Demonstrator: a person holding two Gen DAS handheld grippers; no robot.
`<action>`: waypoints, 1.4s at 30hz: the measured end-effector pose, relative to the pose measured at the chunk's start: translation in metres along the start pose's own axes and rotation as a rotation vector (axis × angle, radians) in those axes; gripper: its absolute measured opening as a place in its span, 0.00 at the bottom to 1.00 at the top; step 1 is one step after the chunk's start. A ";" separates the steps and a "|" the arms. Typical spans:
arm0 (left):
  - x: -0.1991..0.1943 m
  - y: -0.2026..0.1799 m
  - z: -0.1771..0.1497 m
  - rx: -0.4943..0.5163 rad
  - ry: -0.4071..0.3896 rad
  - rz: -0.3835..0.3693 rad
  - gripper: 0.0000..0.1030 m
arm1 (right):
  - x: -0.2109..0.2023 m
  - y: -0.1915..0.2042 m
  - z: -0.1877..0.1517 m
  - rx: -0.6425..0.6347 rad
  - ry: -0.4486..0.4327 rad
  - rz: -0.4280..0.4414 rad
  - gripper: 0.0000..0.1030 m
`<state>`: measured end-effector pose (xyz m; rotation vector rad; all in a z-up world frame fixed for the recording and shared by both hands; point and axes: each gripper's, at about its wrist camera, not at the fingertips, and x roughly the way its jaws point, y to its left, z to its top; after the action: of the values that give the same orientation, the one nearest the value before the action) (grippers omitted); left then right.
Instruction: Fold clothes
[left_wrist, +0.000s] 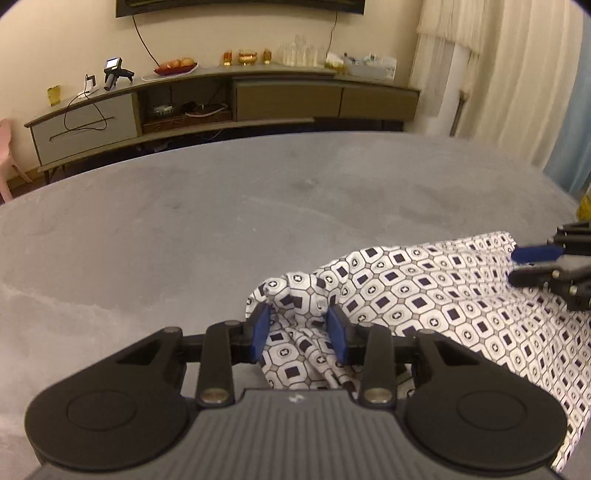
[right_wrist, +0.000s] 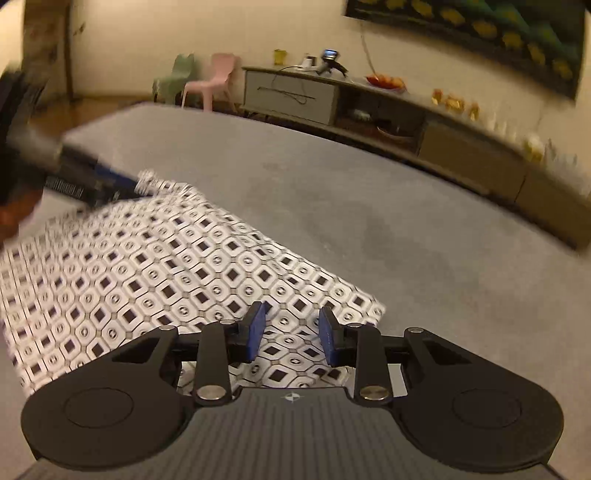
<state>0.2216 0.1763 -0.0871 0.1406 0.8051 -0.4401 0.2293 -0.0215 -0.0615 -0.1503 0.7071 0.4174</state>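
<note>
The white patterned cloth with dark squares (left_wrist: 424, 295) is cut off at the right edge; beside it, the left gripper (right_wrist: 122, 184) is motion-blurred.

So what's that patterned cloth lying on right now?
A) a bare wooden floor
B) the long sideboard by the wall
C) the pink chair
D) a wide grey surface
D: the white cloth with dark squares is spread on the wide grey surface, which shows all around it; the left gripper and right gripper both sit open over the fabric.
</note>
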 end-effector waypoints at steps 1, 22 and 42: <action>-0.005 -0.002 0.002 0.003 -0.006 0.004 0.34 | 0.001 -0.010 -0.001 0.052 -0.003 0.017 0.49; -0.089 -0.085 -0.030 0.172 -0.084 -0.008 0.34 | -0.042 0.022 -0.007 0.023 -0.025 -0.051 0.47; -0.080 -0.110 -0.080 0.200 0.016 0.061 0.29 | -0.038 0.058 -0.035 -0.050 0.015 -0.028 0.51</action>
<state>0.0723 0.1265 -0.0790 0.3535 0.7698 -0.4618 0.1580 0.0095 -0.0631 -0.2105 0.7089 0.4074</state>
